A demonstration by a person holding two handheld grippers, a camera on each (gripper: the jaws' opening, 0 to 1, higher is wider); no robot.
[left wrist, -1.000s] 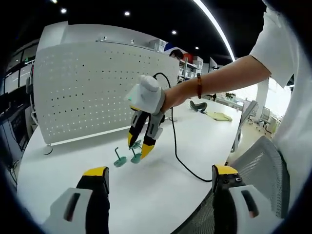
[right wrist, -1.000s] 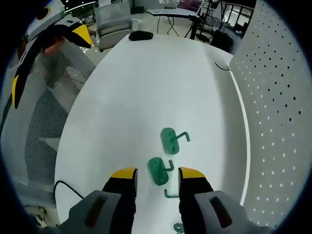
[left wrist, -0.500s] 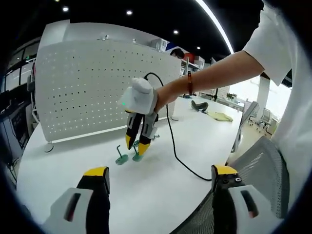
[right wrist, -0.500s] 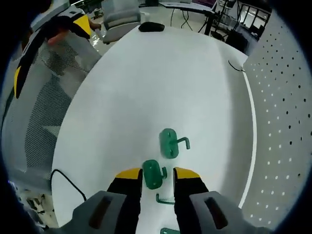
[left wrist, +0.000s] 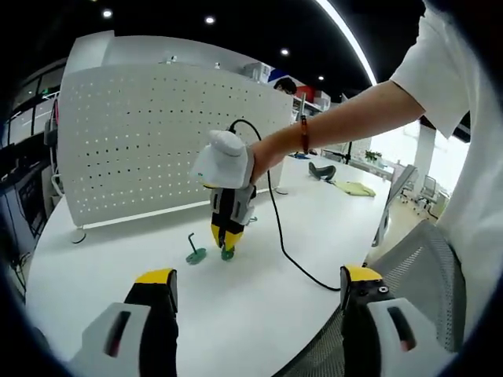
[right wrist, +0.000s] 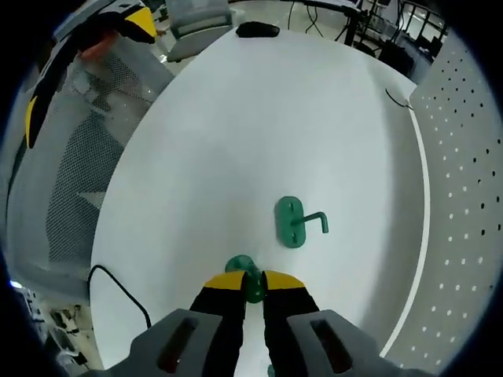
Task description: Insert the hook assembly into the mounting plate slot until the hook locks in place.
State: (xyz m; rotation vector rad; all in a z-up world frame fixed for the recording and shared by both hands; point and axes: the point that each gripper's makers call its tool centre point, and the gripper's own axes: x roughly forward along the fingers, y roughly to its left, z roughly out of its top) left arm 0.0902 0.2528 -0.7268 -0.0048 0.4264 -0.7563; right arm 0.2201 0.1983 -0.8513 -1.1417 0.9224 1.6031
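Observation:
Two green hook pieces lie on the white table (left wrist: 259,290) in front of the white perforated mounting plate (left wrist: 157,141). My right gripper (right wrist: 253,284) is shut on the nearer green hook (right wrist: 240,265), its yellow tips pressed against both sides. From the left gripper view, that right gripper (left wrist: 226,237) points down at the table with the held hook (left wrist: 228,254) at its tips. The second green hook (right wrist: 292,222) lies free just beyond, also seen as the loose hook (left wrist: 194,254) to the left. My left gripper (left wrist: 258,276) is open and holds nothing.
A black cable (left wrist: 287,251) trails from the right gripper across the table. A grey mesh chair (right wrist: 63,181) stands off the table's edge. A black mouse-like object (right wrist: 258,30) lies at the far end. The mounting plate (right wrist: 471,196) runs along the right.
The right gripper has come down to the table and shut on the nearer green hook. The left gripper has stayed open and still.

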